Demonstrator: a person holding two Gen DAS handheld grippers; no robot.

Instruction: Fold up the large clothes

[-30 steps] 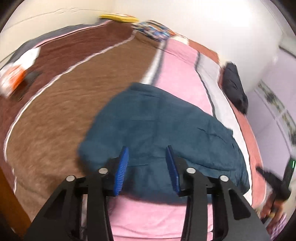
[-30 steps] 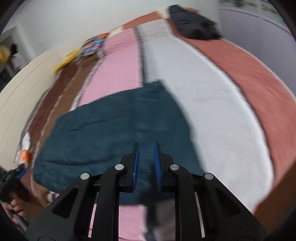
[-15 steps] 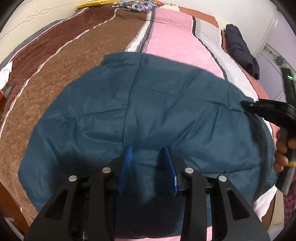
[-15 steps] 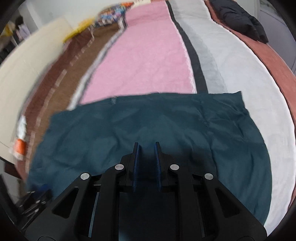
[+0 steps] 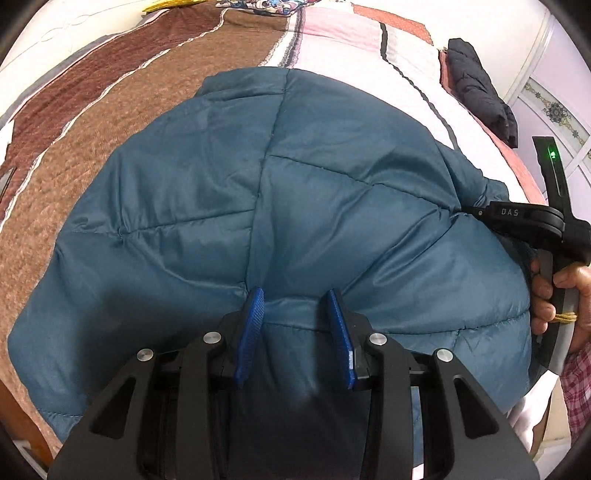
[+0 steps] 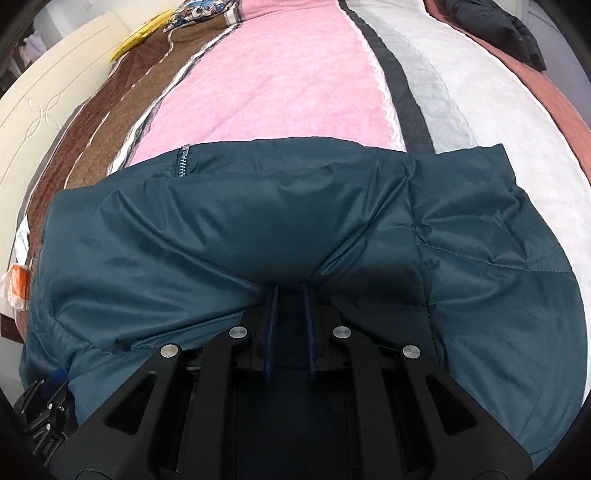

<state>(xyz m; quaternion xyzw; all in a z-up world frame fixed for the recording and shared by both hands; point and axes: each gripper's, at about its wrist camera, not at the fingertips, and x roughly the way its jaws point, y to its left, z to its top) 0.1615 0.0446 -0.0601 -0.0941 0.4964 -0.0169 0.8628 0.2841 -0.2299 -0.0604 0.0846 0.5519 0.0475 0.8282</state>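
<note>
A large teal quilted jacket [image 5: 295,192] lies spread on the striped bed and fills both views; in the right wrist view [image 6: 258,229] its zipper shows at the far edge. My left gripper [image 5: 295,295] sits at the jacket's near edge with its blue pads apart and a fold of fabric between them. My right gripper [image 6: 290,291] is at the near edge too, its pads narrowly apart with jacket fabric bunched between them. The right gripper also shows in the left wrist view [image 5: 476,212], its tip in the jacket's right side.
The bed cover [image 6: 295,74] has brown, pink, grey, white and rust stripes. A dark garment [image 5: 476,85] lies at the far right of the bed. A yellow item [image 6: 144,33] and a patterned pillow are at the head. An orange packet [image 6: 18,288] lies at the left edge.
Both grippers moved down and forward onto the jacket's near edge. The jacket now fills the views, and fabric has gathered between the pads of each gripper.
</note>
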